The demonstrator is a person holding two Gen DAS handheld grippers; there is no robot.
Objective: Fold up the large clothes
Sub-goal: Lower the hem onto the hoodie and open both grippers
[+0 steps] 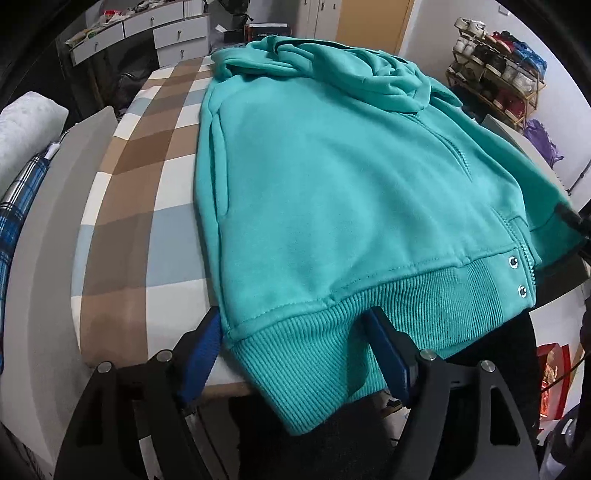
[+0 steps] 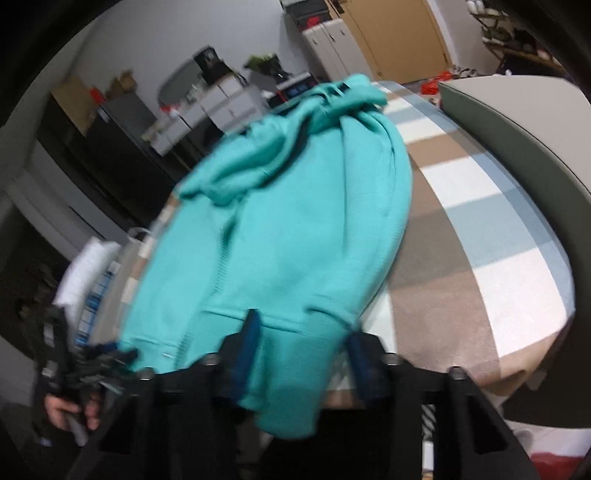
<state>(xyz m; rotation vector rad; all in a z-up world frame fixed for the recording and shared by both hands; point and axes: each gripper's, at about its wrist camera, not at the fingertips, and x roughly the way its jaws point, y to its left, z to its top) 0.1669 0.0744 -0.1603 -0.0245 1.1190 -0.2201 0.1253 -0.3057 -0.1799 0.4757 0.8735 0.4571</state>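
A teal zip hoodie [image 1: 332, 177] lies spread flat on a checked brown, blue and white cover [image 1: 140, 184], hood at the far end. Its ribbed hem [image 1: 332, 332] hangs over the near edge. My left gripper [image 1: 295, 347] stands open and wide, with the hem's left corner between its blue pads [image 1: 201, 354]. In the blurred right wrist view the hoodie [image 2: 295, 221] runs away from me. My right gripper [image 2: 306, 347] has a hanging fold of teal cloth between its blue pads [image 2: 249, 343], jaws still apart. The left gripper [image 2: 85, 369] and the hand holding it show at lower left.
A shoe rack [image 1: 498, 74] stands at the far right and white drawers [image 1: 147, 29] at the far left. A white pillow [image 1: 26, 129] and blue plaid cloth [image 1: 14, 221] lie left of the cover. A grey padded edge [image 2: 517, 129] borders the right side.
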